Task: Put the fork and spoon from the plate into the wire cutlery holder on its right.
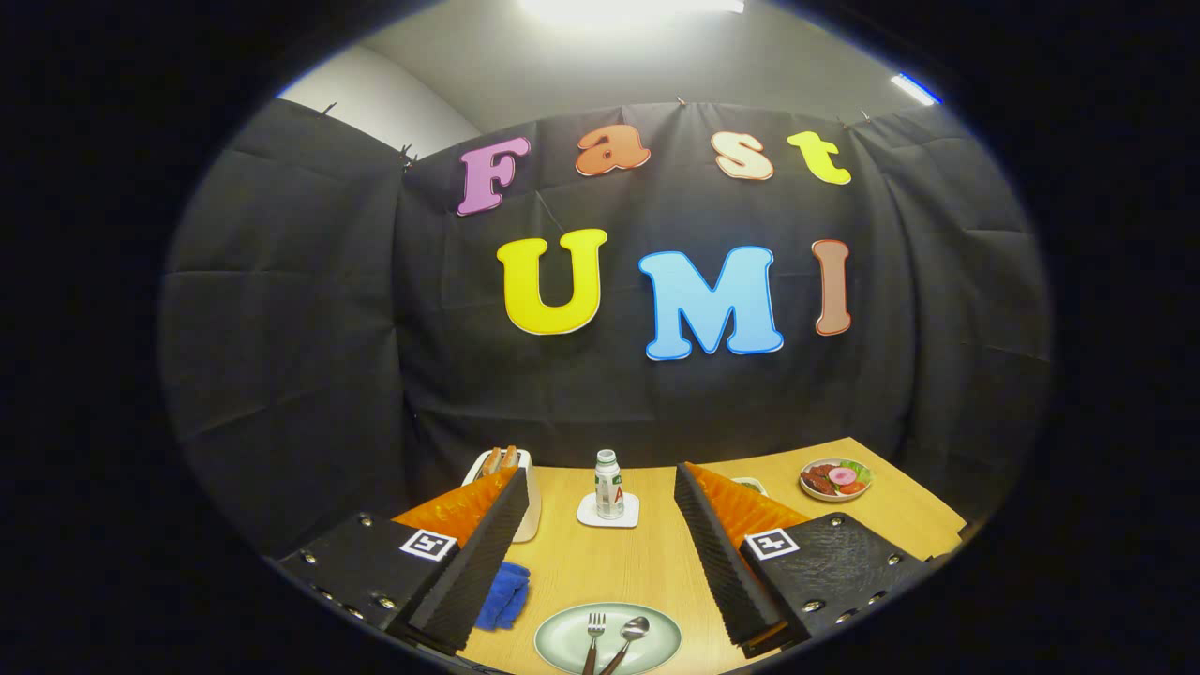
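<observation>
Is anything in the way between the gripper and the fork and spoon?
Nothing visible is. The open gripper has bare table ahead, and the fork and spoon lie uncovered on the plate between its fingers.

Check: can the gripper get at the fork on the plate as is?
Probably yes. The gripper is open, and the fork lies uncovered on the plate between its fingers, beside the spoon, with nothing in between.

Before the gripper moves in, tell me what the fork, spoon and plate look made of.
Fork and spoon: likely polished metal, given the silvery glints. Plate: pale green, glossy, probably glazed ceramic, perhaps melamine. The gripper is open above them.
</observation>
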Demonstrator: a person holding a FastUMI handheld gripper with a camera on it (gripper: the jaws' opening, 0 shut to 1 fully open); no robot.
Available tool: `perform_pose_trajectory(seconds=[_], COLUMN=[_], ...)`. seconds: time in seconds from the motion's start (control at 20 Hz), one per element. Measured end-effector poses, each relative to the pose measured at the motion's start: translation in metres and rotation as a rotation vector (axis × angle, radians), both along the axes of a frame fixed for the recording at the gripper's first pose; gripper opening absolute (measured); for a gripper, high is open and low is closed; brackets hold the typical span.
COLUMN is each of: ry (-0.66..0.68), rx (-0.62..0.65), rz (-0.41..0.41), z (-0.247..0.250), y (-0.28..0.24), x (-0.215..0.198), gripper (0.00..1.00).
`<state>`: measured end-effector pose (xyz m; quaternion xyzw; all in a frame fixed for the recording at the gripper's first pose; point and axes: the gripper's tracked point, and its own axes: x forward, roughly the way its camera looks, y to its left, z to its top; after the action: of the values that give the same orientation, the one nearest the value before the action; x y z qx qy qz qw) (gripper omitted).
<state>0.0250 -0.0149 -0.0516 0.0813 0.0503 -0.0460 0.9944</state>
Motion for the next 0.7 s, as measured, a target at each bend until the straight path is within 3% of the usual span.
perform_pose_trajectory(seconds=[0.3,0.7], ry=[0.176,0.548], rx=[0.065,0.071], rz=[-0.029,-0.046], z=[-0.069,-0.214], y=[0.001,0.008], x=[0.007,-0.01], gripper=[0.97,0.97])
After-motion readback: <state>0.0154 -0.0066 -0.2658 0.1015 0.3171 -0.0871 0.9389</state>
